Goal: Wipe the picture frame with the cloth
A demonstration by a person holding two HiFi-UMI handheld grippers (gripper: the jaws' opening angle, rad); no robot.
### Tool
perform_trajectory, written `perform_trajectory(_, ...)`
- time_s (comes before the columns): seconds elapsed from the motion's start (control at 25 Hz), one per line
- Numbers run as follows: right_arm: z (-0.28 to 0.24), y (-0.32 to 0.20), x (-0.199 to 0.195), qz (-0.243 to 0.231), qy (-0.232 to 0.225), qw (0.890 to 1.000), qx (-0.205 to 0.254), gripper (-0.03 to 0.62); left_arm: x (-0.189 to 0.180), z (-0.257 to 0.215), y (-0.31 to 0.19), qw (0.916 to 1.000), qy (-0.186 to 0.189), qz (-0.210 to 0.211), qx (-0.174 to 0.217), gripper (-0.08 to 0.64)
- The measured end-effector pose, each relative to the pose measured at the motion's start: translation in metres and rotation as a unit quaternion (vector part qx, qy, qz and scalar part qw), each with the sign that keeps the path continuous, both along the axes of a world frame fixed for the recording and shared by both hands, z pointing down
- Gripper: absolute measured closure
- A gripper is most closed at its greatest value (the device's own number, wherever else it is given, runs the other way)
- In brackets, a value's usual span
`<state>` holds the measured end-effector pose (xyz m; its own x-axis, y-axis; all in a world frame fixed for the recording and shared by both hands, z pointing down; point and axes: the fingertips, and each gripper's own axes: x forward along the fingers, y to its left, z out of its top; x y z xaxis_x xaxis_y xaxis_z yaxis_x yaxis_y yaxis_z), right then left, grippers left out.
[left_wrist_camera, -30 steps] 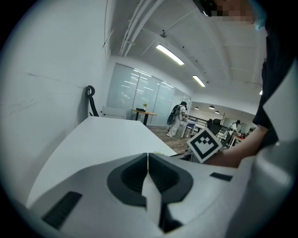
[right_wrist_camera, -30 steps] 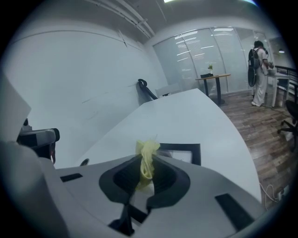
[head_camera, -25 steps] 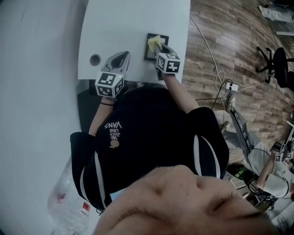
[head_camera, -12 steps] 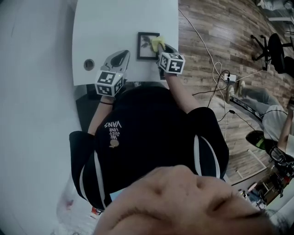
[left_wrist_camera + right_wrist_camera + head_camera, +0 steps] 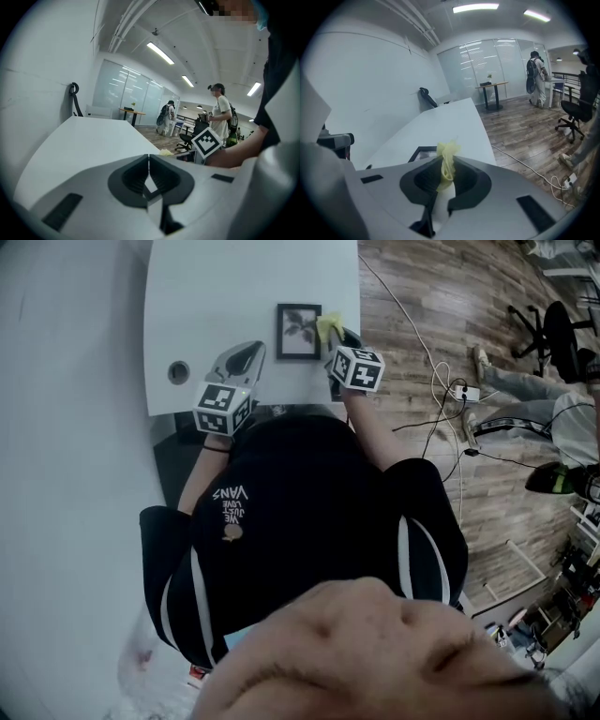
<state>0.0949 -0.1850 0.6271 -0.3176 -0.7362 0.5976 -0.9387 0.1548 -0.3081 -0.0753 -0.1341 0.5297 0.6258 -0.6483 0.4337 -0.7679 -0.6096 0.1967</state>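
A small black picture frame (image 5: 298, 331) lies flat on the white table (image 5: 234, 287) near its front right corner. My right gripper (image 5: 331, 337) is shut on a bunched yellow cloth (image 5: 327, 326), which sits at the frame's right edge. In the right gripper view the cloth (image 5: 447, 159) sticks up between the jaws, with the frame (image 5: 423, 152) just beyond to the left. My left gripper (image 5: 249, 352) rests on the table left of the frame, apart from it. Its jaws (image 5: 149, 165) are shut with nothing between them.
A round cable hole (image 5: 178, 372) is in the table to the left of the left gripper. The table's right edge (image 5: 359, 296) runs close beside the cloth, with wooden floor and cables (image 5: 441, 381) beyond. People stand far off in the room.
My right gripper has carried the cloth rightward, from over the frame's picture to its right edge. The left gripper has stayed where it was.
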Motion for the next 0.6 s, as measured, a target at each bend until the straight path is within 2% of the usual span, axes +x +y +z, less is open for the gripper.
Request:
perform_trajectory(0.32,-0.031,0.000,-0.047,-0.037,-0.044,0.998,0.026,0.545,-0.012,-0.006,0.005,0.9999,0.000,-0.017,-0.001,0.543)
perform_trajectory(0.6,-0.028,0.009,-0.091,-0.089,-0.063,0.994,0.015,0.545,-0.032,-0.008,0.015,0.9986,-0.005,-0.053,-0.004,0.543)
